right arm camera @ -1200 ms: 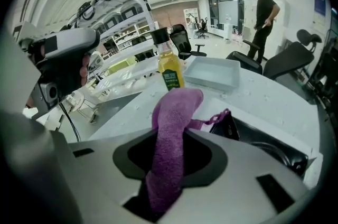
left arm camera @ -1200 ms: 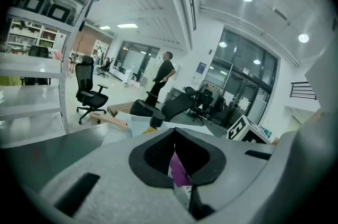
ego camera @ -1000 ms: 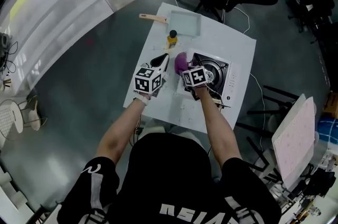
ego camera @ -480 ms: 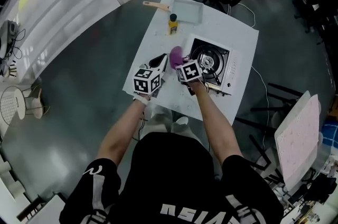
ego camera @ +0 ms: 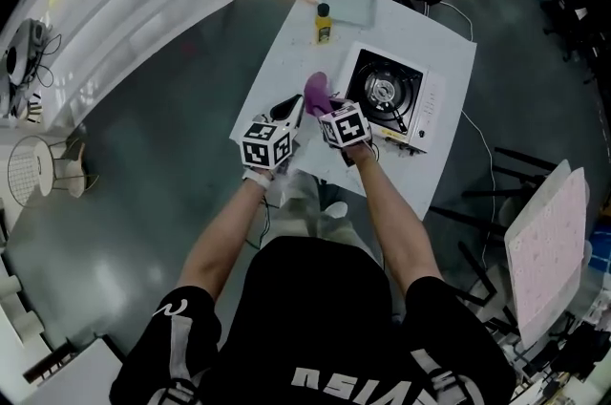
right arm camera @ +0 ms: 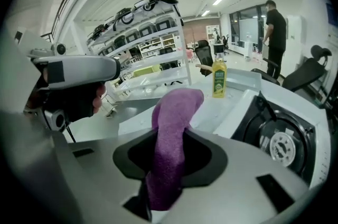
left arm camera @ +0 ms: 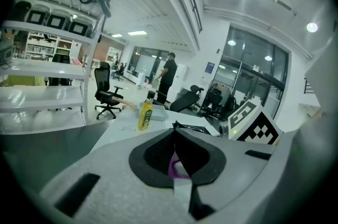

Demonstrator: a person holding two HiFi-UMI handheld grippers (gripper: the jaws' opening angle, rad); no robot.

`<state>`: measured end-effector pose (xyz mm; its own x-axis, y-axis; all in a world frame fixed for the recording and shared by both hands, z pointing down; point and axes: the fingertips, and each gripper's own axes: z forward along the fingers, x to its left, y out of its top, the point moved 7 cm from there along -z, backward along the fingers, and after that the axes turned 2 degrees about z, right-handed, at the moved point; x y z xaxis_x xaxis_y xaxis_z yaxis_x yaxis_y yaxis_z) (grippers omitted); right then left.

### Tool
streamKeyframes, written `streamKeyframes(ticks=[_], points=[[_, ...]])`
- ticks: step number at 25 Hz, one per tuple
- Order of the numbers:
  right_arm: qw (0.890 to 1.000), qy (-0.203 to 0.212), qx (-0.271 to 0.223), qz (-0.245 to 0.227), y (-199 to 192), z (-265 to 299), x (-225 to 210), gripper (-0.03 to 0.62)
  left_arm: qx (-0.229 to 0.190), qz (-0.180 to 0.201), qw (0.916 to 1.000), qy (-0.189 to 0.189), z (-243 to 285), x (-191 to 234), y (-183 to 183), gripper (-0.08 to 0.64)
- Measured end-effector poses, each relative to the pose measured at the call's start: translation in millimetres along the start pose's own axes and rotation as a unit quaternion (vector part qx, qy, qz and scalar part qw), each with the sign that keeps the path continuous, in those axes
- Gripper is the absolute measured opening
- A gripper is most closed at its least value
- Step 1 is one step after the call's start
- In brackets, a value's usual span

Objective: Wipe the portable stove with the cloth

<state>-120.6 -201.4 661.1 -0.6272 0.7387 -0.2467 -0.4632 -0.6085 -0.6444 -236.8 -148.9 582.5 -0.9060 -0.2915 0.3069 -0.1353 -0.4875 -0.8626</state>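
Right gripper: your right gripper is clamped on the cloth. Its jaws press on the fabric from both sides.
Cloth: purple and bunched into a thick roll. It stands up out of your right jaws and bends over at the top.
Cloth position: in the head view it sits just beside the left edge of the portable stove, over bare table and not over the burner. No view shows whether it touches the stove casing.
Left gripper: your left gripper has its jaws drawn together with nothing gripped. In the left gripper view a sliver of purple shows low in the gap behind the tips.
Gripper spacing: the two marker cubes sit near each other above the near half of the table, your left one just left of the cloth.
Stove: white casing, lying flat on the right half of the table. The round burner and its black pan supports are exposed, and the control panel runs along the right side.
Other items on table: a yellow bottle with a dark cap stands upright beyond the cloth. A pale tray with a wooden handle lies at the far edge.
Surroundings: shelving stands along one side, and a person in black stands well away from the table.
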Motion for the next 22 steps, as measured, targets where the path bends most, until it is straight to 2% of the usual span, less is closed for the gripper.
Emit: streamKeyframes(ticks=[5, 8, 15, 22], points=[[0.999, 0.033, 0.006, 0.020, -23.9, 2.2, 29.3, 0.114, -0.005, 0.004, 0.9998, 0.018, -24.0, 0.0, -4.8, 0.009], [0.999, 0.036, 0.014, 0.035, -39.7, 3.3, 35.9, 0.115, -0.006, 0.006, 0.9997, 0.024, -34.5, 0.0, -6.8, 0.009], [0.997, 0.013, 0.031, 0.072, -80.2, -11.3, 21.0, 0.115, -0.001, 0.010, 0.9998, 0.016, -44.5, -18.2, -21.6, 0.009], [0.993, -0.028, 0.023, 0.117, -121.7, -47.7, -6.4, 0.115, 0.009, 0.023, 0.9995, -0.022, -32.5, -56.9, -35.3, 0.009]])
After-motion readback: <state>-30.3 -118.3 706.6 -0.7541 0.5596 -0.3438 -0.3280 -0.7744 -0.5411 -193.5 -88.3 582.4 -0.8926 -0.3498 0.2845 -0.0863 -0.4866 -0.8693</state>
